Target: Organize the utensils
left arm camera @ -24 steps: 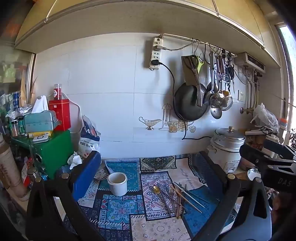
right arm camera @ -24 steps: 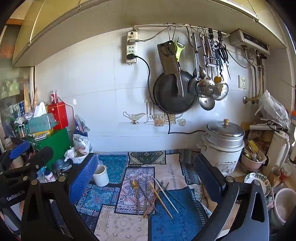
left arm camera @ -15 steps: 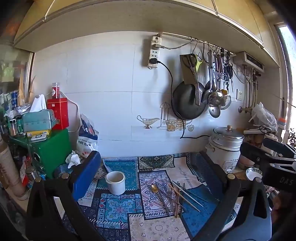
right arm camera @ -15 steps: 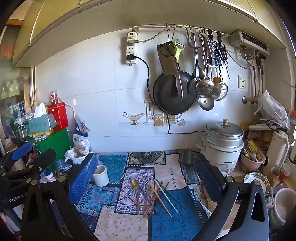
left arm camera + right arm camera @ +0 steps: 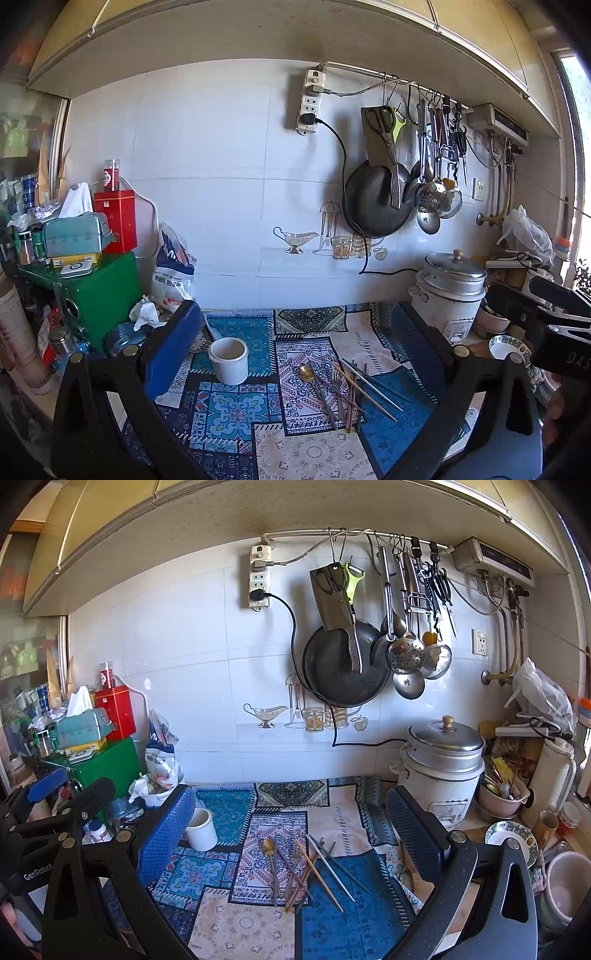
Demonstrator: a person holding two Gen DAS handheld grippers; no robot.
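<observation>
Patterned cloth (image 5: 236,406) covers the bench in the left wrist view, soft and a little rumpled, and on it lies a loose heap of utensils (image 5: 347,387): a gold spoon (image 5: 306,373) with a smooth rounded bowl, a thin metal fork, and slim wooden and steel chopsticks crossed over each other. The left hand-held gripper (image 5: 295,354) hangs above them with its ribbed blue pads spread wide and nothing between them. A plain white cup (image 5: 229,360), glazed and cylindrical, stands upright to the left of the heap and apart from it; it looks like the likely holder. Since the sticks are thin, round and tangled, a pinch on one could drag or flick its neighbours, or snag the cloth and pull it into a fold. The cup looks light, so a utensil pushed in at a slant might tip it. In the right wrist view, the right hand-held gripper (image 5: 291,838) is also spread and empty, with the same heap (image 5: 306,867) lying between and below its pads and the cup (image 5: 201,829) just beside its left pad. A steel rice cooker (image 5: 439,771) sits close behind the right pad, and crockery crowds the right edge, so a wide swing there could knock something.
</observation>
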